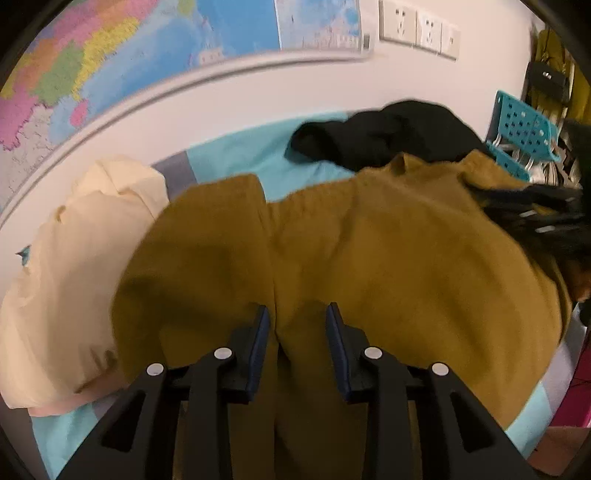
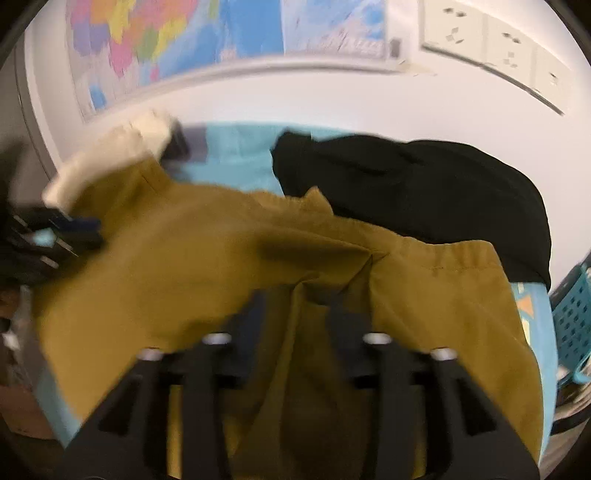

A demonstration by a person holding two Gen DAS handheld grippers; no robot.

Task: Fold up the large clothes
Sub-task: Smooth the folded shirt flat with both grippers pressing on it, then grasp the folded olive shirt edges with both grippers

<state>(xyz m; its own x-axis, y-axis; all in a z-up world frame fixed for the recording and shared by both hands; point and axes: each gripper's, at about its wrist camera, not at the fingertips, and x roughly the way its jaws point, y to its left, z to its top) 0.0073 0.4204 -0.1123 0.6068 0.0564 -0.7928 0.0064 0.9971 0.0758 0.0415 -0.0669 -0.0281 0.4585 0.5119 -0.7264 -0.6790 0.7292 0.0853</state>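
You are working on mustard trousers [image 1: 388,251] lying across a turquoise bed sheet [image 1: 236,158], your left claw [image 1: 297,314] gaping empty over them, your right claw [image 2: 297,299] seemingly parted around a fabric ridge, grip unclear, so lift both evenly.

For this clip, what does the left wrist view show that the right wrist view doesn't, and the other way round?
Only the left wrist view shows the full spread of the cream garment lying left of the mustard trousers, plus clothes hanging at far right. Only the right wrist view shows the trousers' elastic waistband and an orange-patterned patch of bedding. Both share the black garment, turquoise sheet, wall map, sockets and blue perforated basket. The left gripper looks open; the right gripper has cloth between its fingers.
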